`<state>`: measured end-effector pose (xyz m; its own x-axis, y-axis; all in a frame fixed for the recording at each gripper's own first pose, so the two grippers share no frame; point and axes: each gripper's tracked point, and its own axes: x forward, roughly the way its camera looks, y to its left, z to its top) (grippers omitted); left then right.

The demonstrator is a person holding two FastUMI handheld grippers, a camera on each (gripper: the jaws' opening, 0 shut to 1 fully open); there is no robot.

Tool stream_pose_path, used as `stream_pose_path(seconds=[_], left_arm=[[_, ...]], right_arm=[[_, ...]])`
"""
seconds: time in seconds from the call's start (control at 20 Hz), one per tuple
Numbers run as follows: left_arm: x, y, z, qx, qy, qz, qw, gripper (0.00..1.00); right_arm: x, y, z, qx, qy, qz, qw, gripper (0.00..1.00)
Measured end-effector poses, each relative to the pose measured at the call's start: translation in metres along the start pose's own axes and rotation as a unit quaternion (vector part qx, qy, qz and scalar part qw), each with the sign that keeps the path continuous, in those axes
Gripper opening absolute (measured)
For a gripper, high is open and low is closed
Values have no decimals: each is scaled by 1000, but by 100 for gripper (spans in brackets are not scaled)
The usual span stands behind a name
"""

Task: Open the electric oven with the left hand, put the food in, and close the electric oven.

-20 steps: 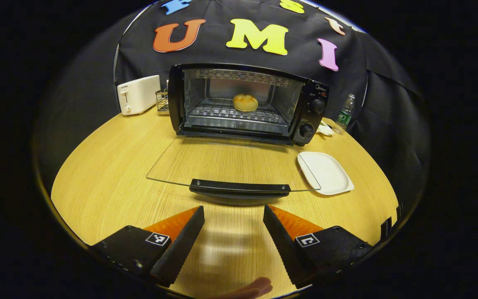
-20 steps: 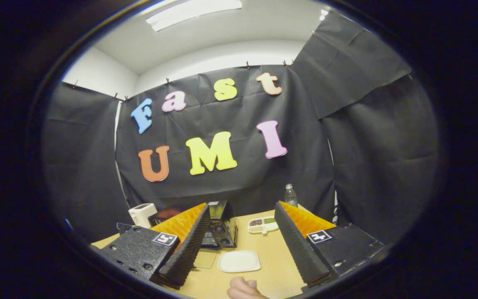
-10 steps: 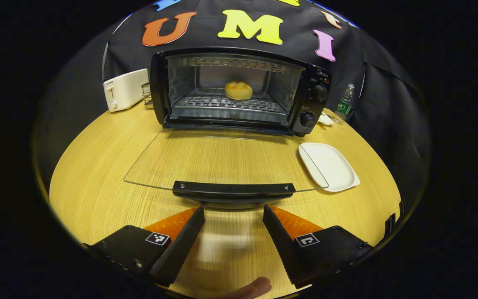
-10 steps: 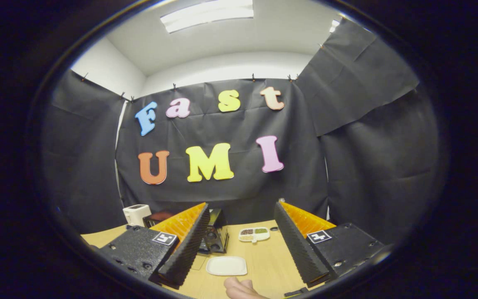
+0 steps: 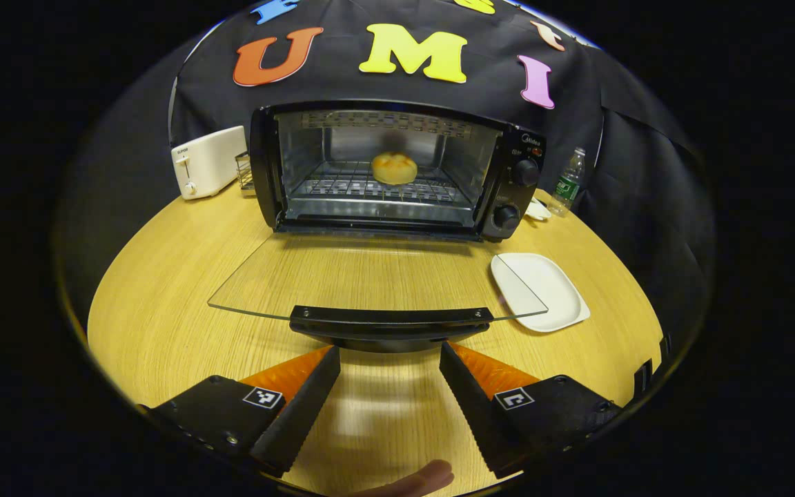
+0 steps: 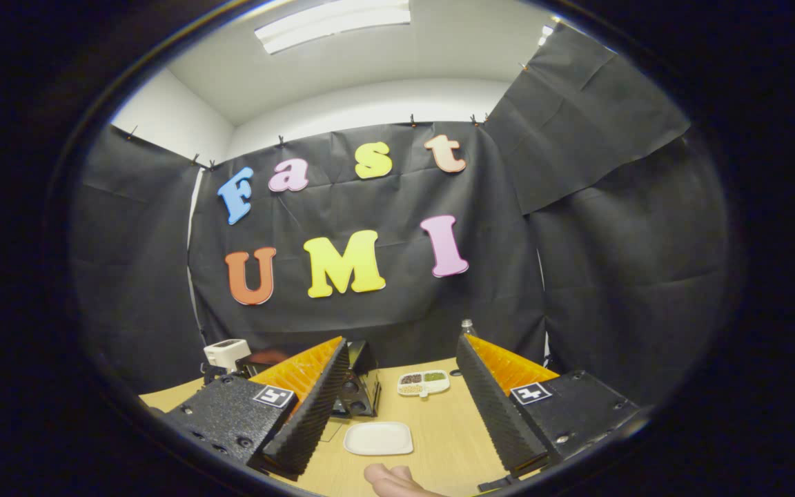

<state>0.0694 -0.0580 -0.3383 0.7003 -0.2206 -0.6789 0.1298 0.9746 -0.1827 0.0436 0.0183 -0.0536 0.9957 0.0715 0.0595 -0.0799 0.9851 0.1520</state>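
The black electric oven (image 5: 397, 169) stands open at the back of the wooden table, and a round bread roll (image 5: 393, 168) rests on its wire rack. Its glass door (image 5: 370, 276) lies folded down flat toward me, with the black handle (image 5: 390, 321) at its near edge. My left gripper (image 5: 389, 359) is open just in front of that handle, fingertips almost at it, holding nothing. My right gripper (image 6: 401, 359) is open and empty, raised and pointed at the booth wall; the oven (image 6: 359, 390) peeks out behind its left finger.
An empty white plate (image 5: 539, 290) lies right of the door, also the plate (image 6: 378, 437) in the right gripper view. A white toaster (image 5: 208, 160) stands left of the oven, a water bottle (image 5: 567, 182) to the right. A divided dish (image 6: 424, 382) sits farther back.
My left gripper has closed in on the door handle, which now sits right at its fingertips. The right gripper drifted slightly while raised. Both stayed open.
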Motion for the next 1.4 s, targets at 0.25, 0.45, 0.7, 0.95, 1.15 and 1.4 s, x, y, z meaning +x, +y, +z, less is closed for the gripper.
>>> stream_pose_path(seconds=[0.25,0.45,0.7,0.95,1.15,1.4], left_arm=[[-9,-1,22,-5,-35,-3,999,97],[-13,-2,42,-4,-66,-3,998,98],[-13,-3,65,-11,-90,-15,996,98],[-12,-4,96,-26,-119,-33,992,98],[-3,0,114,-30,-127,-14,991,98],[7,10,143,-23,-160,17,987,94]], right_arm=[[0,7,-3,15,-1,15,1000,95],[1,3,-5,13,4,11,1000,95],[1,3,-8,14,7,12,1000,95],[3,3,-9,16,9,11,1000,95],[4,7,-15,27,15,20,999,96],[6,3,-19,29,18,21,999,96]])
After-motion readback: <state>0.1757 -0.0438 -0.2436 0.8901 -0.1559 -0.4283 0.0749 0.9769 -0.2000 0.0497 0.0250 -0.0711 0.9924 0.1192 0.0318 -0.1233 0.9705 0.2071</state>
